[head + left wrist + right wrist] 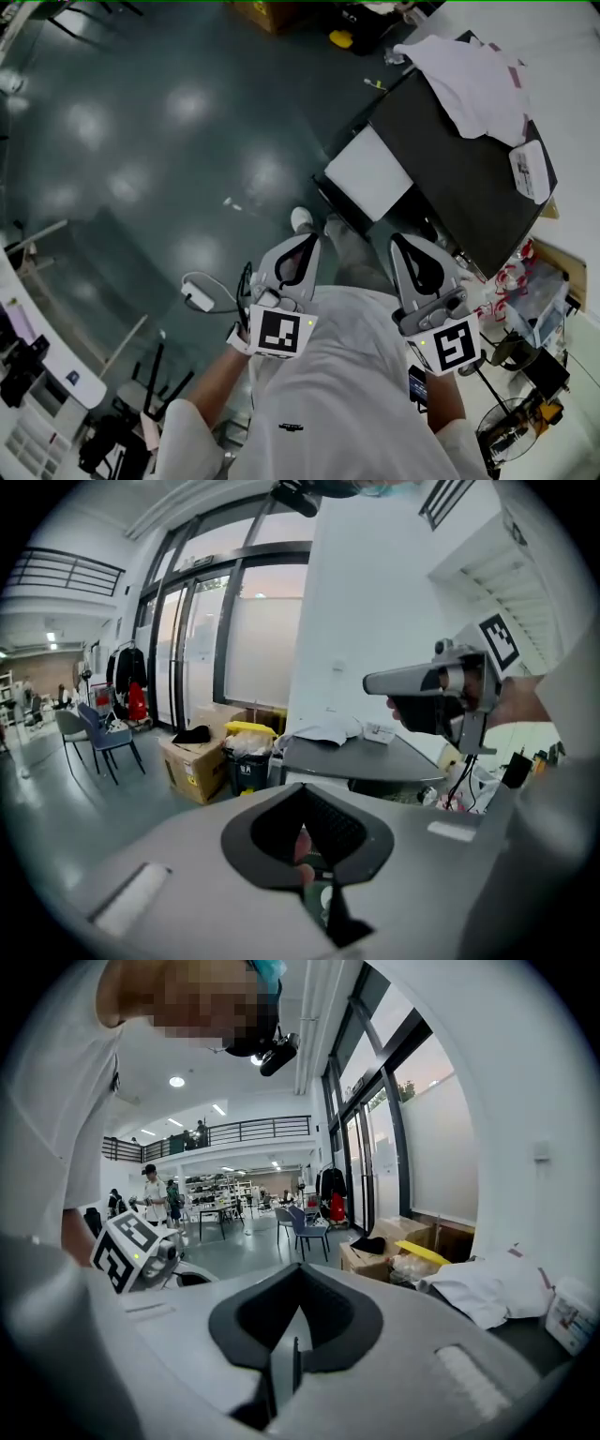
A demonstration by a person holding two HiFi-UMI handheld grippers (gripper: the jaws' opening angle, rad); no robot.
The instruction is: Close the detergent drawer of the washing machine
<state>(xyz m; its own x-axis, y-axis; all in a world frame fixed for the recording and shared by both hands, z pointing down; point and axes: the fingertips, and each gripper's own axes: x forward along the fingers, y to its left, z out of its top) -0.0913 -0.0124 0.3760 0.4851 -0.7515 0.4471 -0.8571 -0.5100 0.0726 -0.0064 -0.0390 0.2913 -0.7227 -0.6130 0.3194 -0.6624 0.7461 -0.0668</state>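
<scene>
The washing machine [459, 169] stands ahead and to the right, its dark top carrying a white cloth [469, 80]. A white flat panel [370, 173] juts from its near left side; I cannot tell whether that is the detergent drawer. My left gripper [306, 238] and right gripper [401, 241] are held close to my chest, short of the machine and touching nothing. Both are shut with empty jaws. In the left gripper view the left gripper [302, 789] points toward the machine top [361, 757]. The right gripper [298, 1269] faces the cloth [487, 1297].
A cardboard box [195, 761] and a yellow-lidded bin [248, 752] sit on the floor by the glass wall, with chairs [98, 738] further left. A white adapter and cable [197, 295] lie on the dark floor. Clutter [534, 375] fills the right side.
</scene>
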